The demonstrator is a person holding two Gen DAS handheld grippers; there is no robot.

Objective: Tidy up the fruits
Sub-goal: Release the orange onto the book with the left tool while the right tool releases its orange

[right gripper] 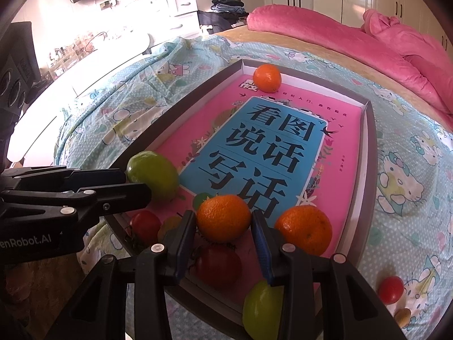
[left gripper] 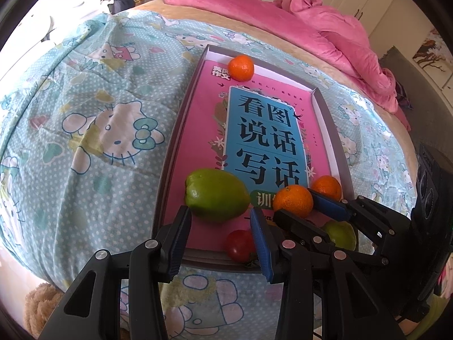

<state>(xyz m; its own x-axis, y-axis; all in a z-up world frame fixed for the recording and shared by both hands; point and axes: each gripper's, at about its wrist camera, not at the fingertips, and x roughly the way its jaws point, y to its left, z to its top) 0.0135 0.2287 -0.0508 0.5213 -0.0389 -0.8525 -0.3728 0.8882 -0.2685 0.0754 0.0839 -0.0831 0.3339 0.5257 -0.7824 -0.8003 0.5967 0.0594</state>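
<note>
The right gripper [right gripper: 223,226] has its jaws pinching an orange [right gripper: 223,217] just above the near end of the tray [right gripper: 371,153] on the bed: seemingly the placing step. Next it likely needs lowering and releasing without knocking the tomato [right gripper: 218,265] beneath. The left gripper [left gripper: 219,240], tilted downward, has jaws spread, empty, beside the green fruit [left gripper: 216,194]. 1 orange [left gripper: 241,67] lies at the tray's far end.
</note>
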